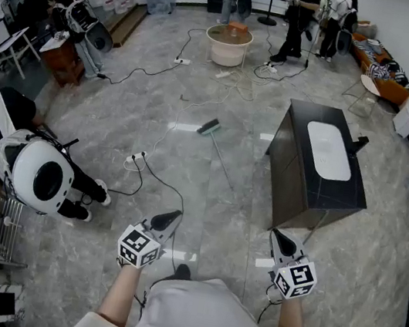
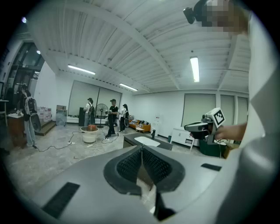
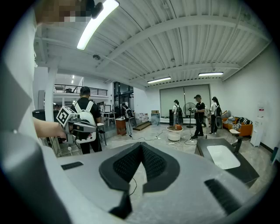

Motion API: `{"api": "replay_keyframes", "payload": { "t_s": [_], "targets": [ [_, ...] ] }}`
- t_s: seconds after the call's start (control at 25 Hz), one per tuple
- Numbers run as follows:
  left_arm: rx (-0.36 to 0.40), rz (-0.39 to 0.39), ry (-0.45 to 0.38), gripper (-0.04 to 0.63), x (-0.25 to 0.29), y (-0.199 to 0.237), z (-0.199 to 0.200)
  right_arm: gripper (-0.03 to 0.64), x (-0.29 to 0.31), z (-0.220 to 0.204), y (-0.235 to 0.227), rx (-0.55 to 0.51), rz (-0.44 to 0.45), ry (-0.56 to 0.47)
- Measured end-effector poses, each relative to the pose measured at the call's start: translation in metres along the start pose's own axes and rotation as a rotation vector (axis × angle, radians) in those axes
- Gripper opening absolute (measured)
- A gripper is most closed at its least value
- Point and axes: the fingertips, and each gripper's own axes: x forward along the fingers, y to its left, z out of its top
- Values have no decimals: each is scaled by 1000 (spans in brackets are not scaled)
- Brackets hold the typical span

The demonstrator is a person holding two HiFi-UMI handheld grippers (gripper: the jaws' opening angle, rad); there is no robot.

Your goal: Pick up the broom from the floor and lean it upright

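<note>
On the marble floor [image 1: 100,133], the broom [image 1: 211,128] lies flat well ahead of the left gripper [image 1: 171,216] and right gripper [image 1: 279,237], both with jaws together and empty, the reach seemingly not yet begun.

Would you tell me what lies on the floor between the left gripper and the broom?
In the head view, only a thin black cable crosses between the left gripper and the broom; otherwise that stretch is bare.

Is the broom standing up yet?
Not yet. Nothing is done: the broom lies flat on the floor, out ahead. The left gripper and right gripper are both shut and empty, away from it. Still to do: reach it, grab it, lean it upright.
</note>
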Motion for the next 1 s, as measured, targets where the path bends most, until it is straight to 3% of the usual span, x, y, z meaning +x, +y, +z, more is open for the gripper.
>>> {"api": "replay_keyframes", "payload": {
  "t_s": [1.0],
  "targets": [
    [-34, -28, 14, 11, -31, 39, -19, 0, 42, 4, 51, 3, 3, 47]
  ]
}}
